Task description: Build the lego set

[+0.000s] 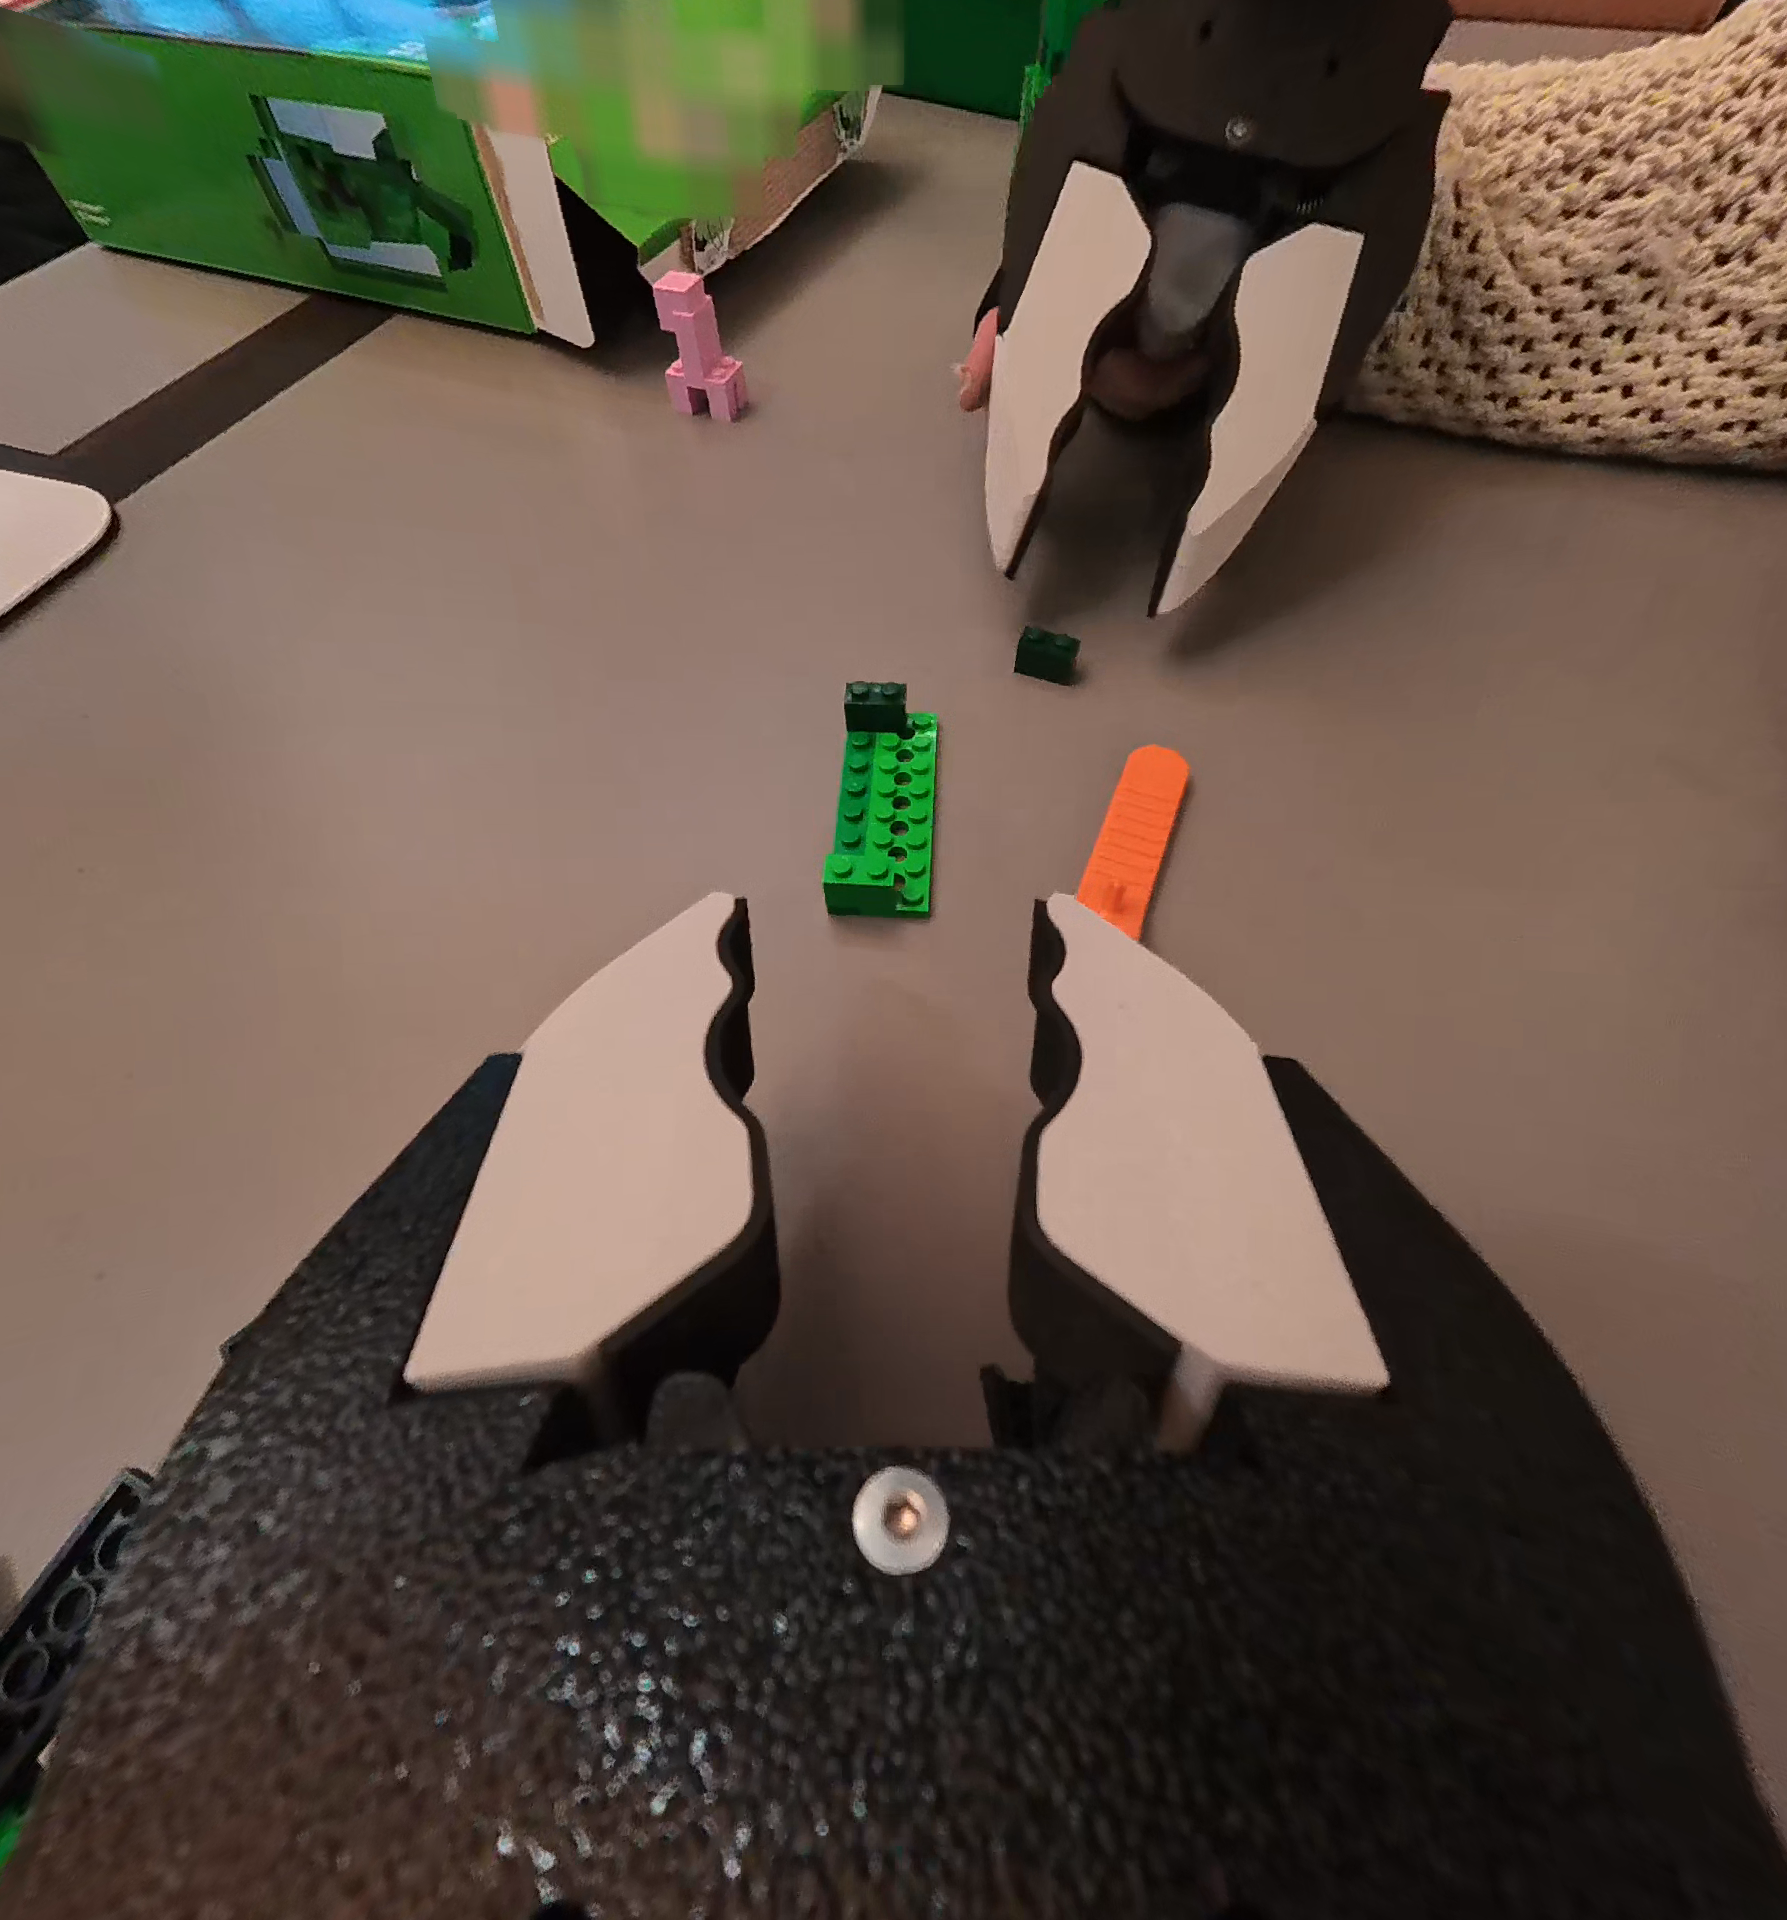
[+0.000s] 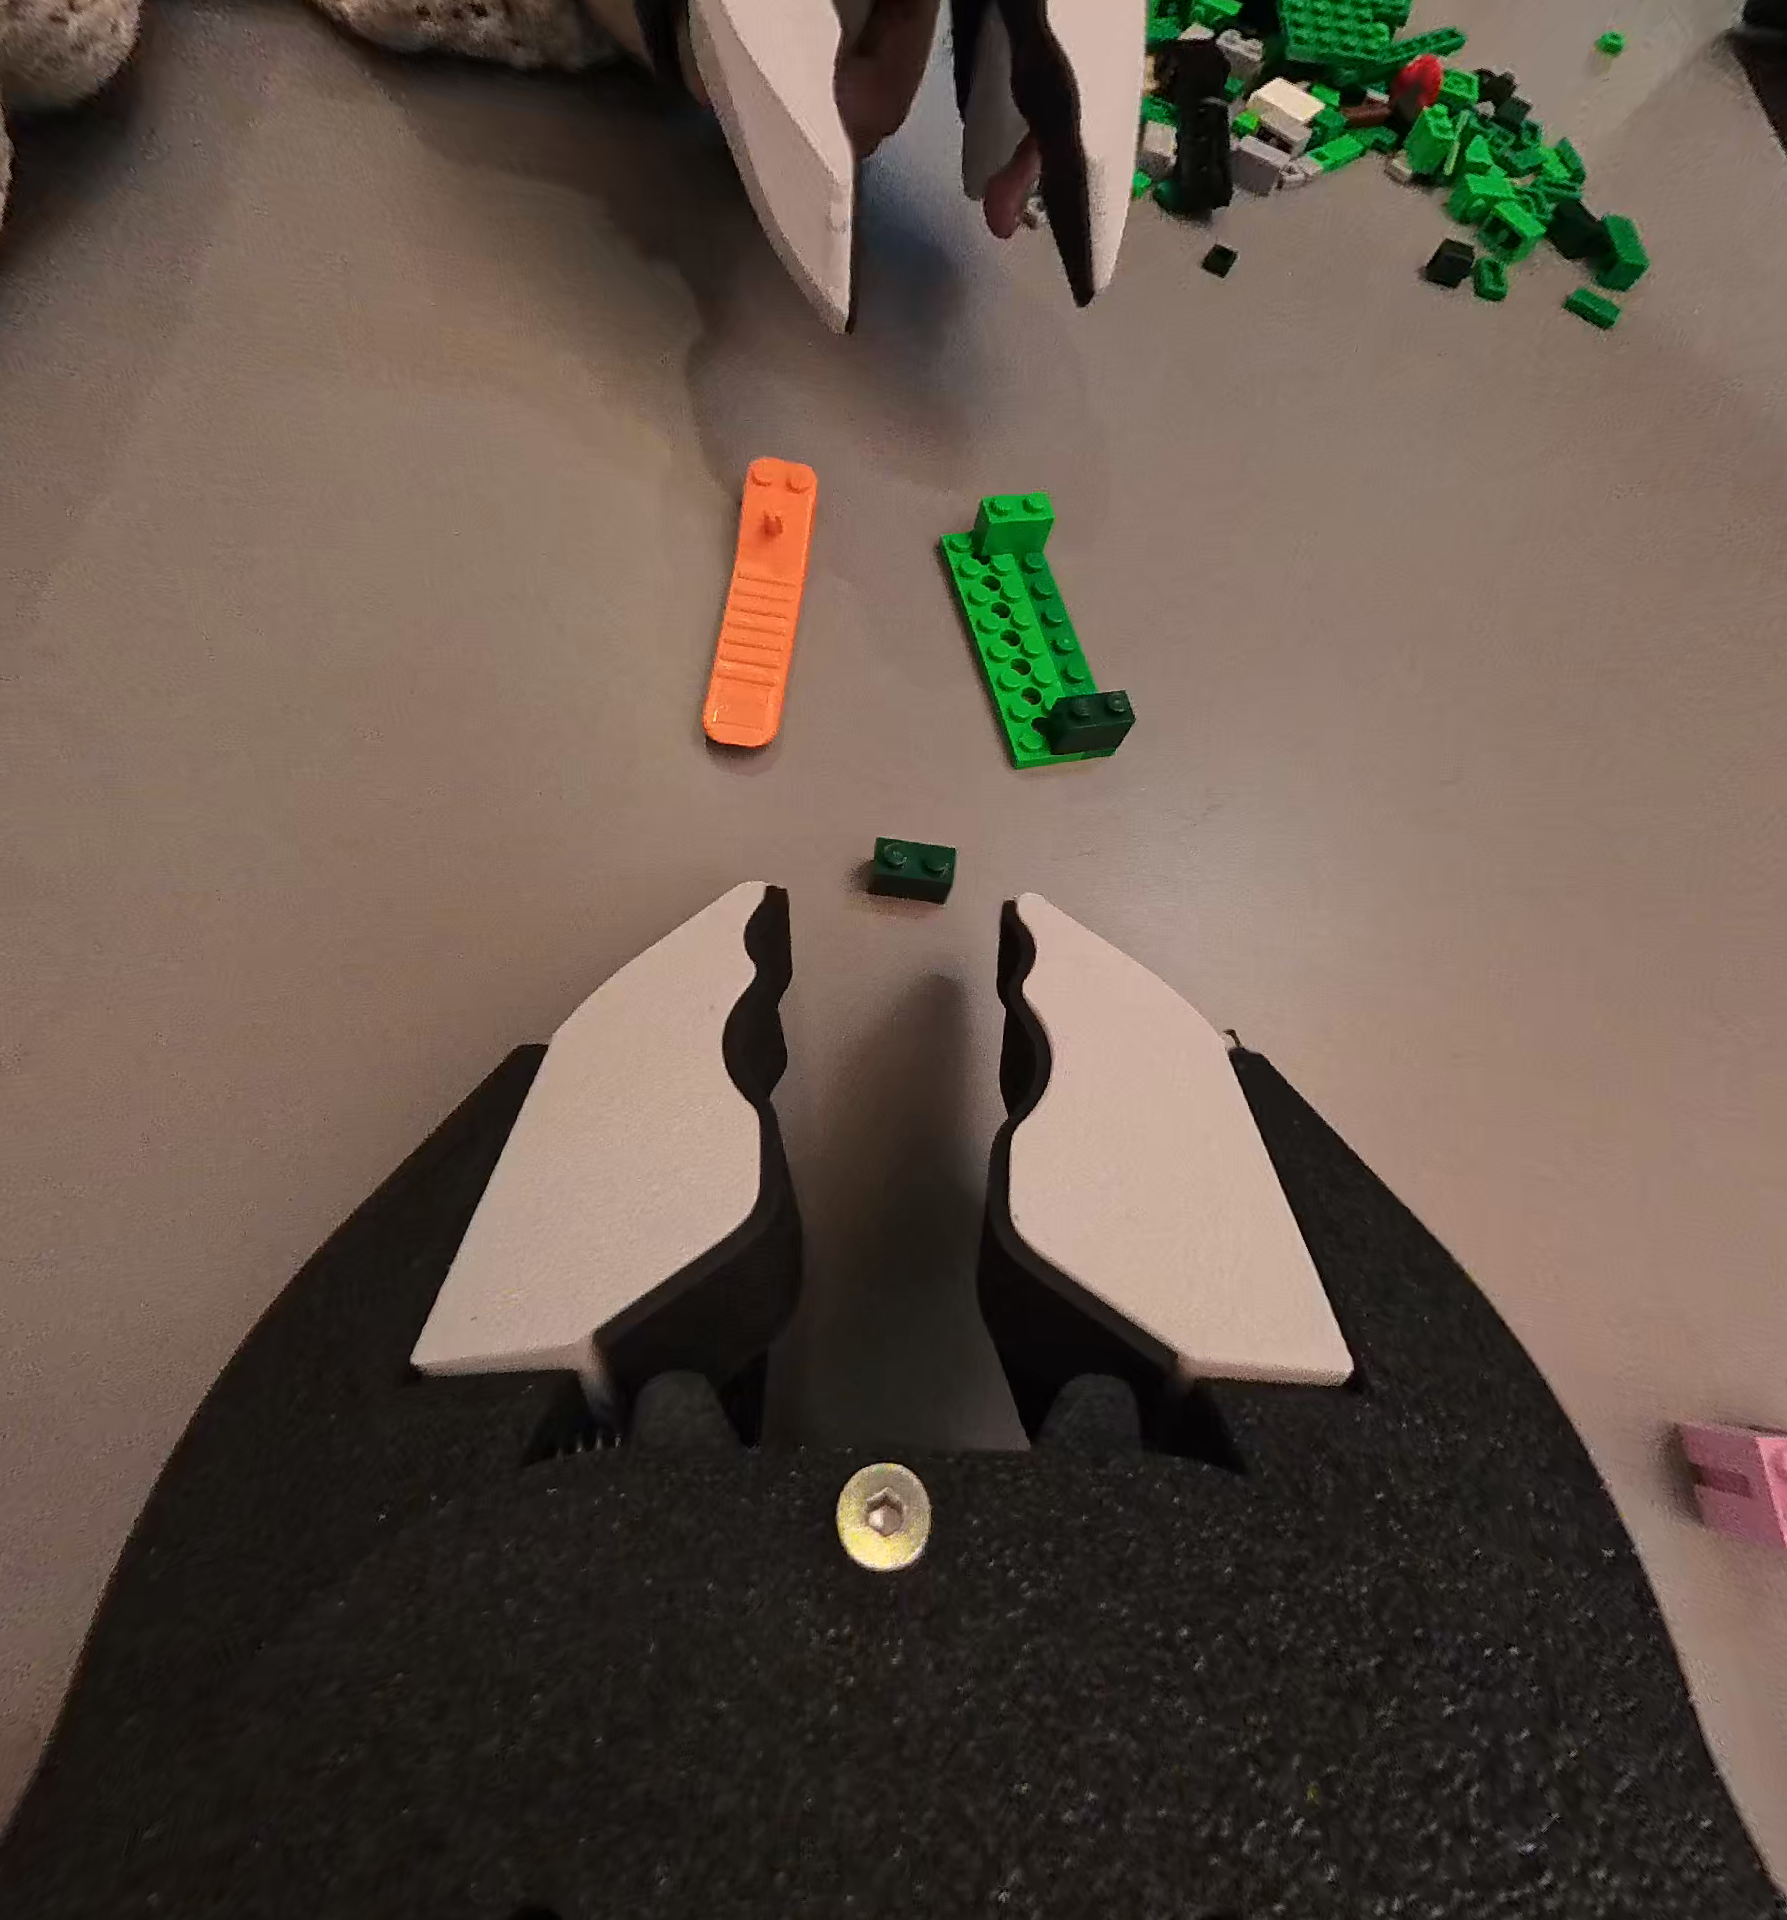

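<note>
On the grey counter (image 1: pixel 349 727) in the left wrist view, the long bright-green studded lego plate (image 1: pixel 884 821) lies just ahead of the left hand-held gripper (image 1: pixel 889 914), whose two pale fingers stand well apart with nothing between them. A dark-green two-stud brick (image 1: pixel 875 704) sits on the plate's far end and a bright-green brick on its near end. A flat orange plastic brick separator (image 1: pixel 1138 831) lies beside the plate, its near end hidden behind the right fingertip. Farther off, a loose dark-green two-stud brick (image 1: pixel 1047 655) rests just below the tips of the right hand-held gripper (image 1: pixel 1086 592), which points down, spread and empty. A small pink lego figure (image 1: pixel 700 348) stands near an opened green cardboard box (image 1: pixel 276 187); its contents cannot be seen.

In the right wrist view, the loose dark-green brick (image 2: pixel 912 869) lies just ahead of the right hand-held gripper (image 2: pixel 894 904), between the lines of its parted, empty fingers but not touching them. Beyond it lie the separator (image 2: pixel 759 603) and the plate (image 2: pixel 1029 634), side by side but apart. The left hand-held gripper (image 2: pixel 962 312) hangs over the far side, and a heap of mostly green loose lego pieces (image 2: pixel 1388 125) spreads beyond it.
</note>
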### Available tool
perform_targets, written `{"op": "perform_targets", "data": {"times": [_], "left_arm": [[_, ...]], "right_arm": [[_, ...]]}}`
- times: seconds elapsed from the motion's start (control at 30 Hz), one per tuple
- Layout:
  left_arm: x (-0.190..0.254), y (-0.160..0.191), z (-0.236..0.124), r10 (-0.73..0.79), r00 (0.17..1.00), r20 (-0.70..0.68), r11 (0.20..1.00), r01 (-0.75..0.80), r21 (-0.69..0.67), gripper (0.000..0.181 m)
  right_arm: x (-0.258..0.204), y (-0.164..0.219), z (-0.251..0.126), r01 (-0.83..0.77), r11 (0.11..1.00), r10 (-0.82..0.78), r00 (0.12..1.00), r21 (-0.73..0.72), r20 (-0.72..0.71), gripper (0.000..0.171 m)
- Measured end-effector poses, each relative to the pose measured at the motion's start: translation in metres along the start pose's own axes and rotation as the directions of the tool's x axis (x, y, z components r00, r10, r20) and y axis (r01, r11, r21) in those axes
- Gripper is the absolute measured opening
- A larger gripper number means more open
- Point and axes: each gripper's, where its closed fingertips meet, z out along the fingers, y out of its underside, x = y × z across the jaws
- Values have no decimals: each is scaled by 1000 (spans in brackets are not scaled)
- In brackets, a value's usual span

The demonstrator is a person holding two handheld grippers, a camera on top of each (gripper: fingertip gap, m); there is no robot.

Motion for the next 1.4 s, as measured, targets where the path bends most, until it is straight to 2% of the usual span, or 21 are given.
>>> {"op": "perform_targets", "data": {"times": [0.7, 1.27, 1.4], "left_arm": [[-2, 1, 1, -10, 1000, 9, 1000, 11, -11, 50], [1, 6, 4, 15, 1000, 2, 999, -15, -47, 50], [2, 6, 4, 27, 1000, 1, 998, -27, -53, 50]], "right_arm": [[0, 3, 2, -18, 999, 18, 1000, -26, 19, 39], [-1, -1, 14, -32, 998, 35, 997, -51, 63, 25], [-1, -1, 16, -20, 998, 25, 997, -59, 73, 15]]}}
